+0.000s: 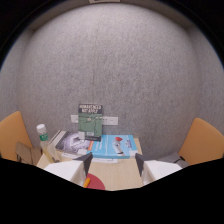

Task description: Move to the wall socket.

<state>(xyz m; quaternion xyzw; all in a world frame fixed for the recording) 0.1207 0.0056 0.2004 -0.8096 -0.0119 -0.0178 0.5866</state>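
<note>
Keep your tongs [114,167] open and empty, lift them over the books [95,142] on the tabletop [120,172], steering toward the wall socket [111,120].

You face a grey felt wall [120,65] with a small wooden table [117,172] pushed against it. A dark book [91,121] stands upright at the back of the table, leaning on the wall. To its right a blue booklet [116,146] lies flat; to its left lies a magazine [72,141], and left of that stands a white bottle [42,133] with a green label. An orange chair [15,136] sits at the left of the table, another orange chair [202,141] at the right. A red object [95,182] lies at the table's near edge.
</note>
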